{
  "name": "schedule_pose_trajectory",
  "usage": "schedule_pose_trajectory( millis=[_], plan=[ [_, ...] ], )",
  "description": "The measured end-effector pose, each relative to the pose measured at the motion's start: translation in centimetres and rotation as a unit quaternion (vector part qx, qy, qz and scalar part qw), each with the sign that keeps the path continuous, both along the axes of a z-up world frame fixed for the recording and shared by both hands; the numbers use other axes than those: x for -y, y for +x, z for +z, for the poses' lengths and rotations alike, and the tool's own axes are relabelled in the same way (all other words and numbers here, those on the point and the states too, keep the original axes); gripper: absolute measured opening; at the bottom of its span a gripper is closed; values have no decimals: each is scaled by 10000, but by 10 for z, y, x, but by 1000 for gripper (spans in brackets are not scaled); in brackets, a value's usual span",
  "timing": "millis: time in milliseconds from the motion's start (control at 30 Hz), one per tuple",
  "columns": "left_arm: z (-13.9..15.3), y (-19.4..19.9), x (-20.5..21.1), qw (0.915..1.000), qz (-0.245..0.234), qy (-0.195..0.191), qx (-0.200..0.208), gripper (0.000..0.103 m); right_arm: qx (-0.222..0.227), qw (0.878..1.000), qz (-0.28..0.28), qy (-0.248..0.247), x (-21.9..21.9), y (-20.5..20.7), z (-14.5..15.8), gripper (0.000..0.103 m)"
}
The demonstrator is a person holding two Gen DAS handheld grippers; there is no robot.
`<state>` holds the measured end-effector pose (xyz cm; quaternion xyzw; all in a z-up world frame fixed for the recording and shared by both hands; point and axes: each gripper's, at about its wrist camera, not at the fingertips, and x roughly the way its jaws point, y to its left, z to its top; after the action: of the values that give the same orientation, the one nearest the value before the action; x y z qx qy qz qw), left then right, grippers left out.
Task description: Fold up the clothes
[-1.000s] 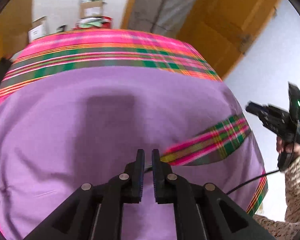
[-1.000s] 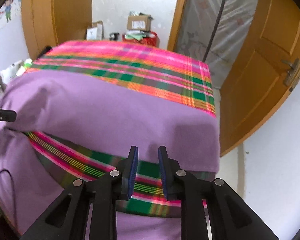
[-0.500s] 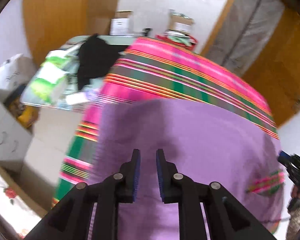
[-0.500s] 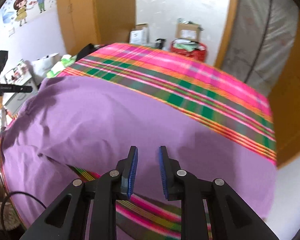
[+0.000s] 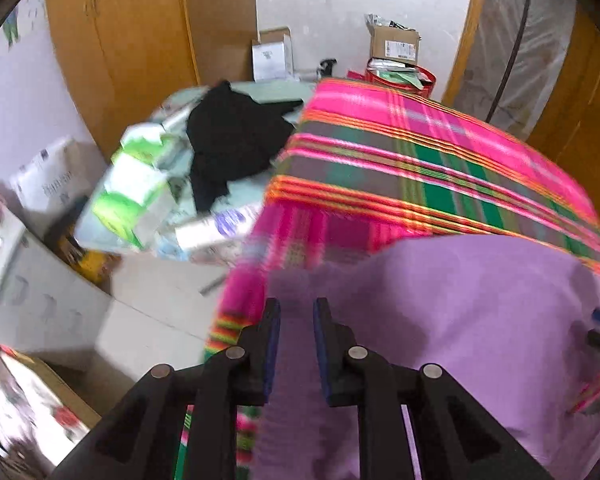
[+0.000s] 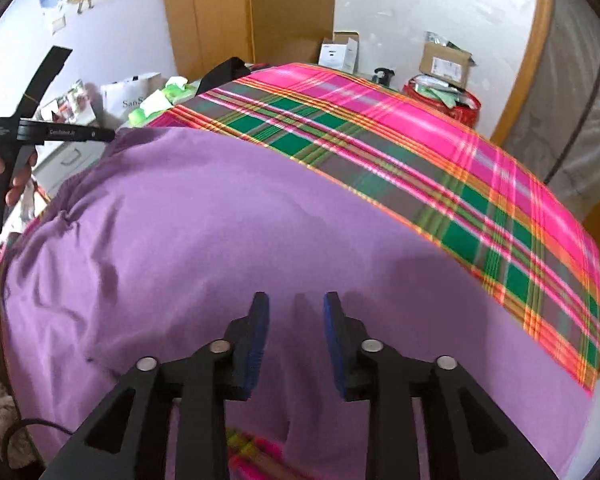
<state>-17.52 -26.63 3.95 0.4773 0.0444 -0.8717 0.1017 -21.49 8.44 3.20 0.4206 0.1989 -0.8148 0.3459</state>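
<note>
Your left gripper (image 5: pixel 296 316): jaws parted narrow, empty, above near-left edge of purple cloth (image 5: pixel 460 320). Your right gripper (image 6: pixel 296 312): jaws wider, empty, over cloth's near middle. Cloth spread on plaid cover (image 6: pixel 420 152), wrinkled at left.

Risks:
- Pinch too deep, you grab cover too; fold drags it.
- Left grip near cloth edge: shallow bite, slip likely.
- Left view blurred; aim uncertain.
- Uneven lift skews fold.
</note>
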Motion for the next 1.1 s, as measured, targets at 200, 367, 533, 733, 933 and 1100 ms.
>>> schedule_pose_trajectory(
  millis=[200, 367, 533, 733, 933, 1100],
  plan=[
    [-12, -14, -2, 9985, -488, -156, 167, 17, -28, 9999, -114, -24, 16, -36, -5, 42],
    [-14, -25, -4, 9961, -797, -314, 193, 17, -20, 10000, 14, -13, 36, -52, -14, 42],
    [-23, -30, -13, 9909, -1192, -525, 329, 21, 33, 9998, 210, -35, 56, -64, -22, 42],
    [-28, -34, -10, 9878, -1408, -521, 408, 25, 1, 9996, 264, 25, 68, -81, -31, 47],
    [-31, -35, -20, 9804, -1712, -844, 486, 28, 45, 9995, 304, -47, 68, -89, -34, 61],
    [-31, -41, -12, 9840, -1668, -517, 344, 30, 59, 9994, 326, -134, 68, -94, -37, 68]
  ],
)
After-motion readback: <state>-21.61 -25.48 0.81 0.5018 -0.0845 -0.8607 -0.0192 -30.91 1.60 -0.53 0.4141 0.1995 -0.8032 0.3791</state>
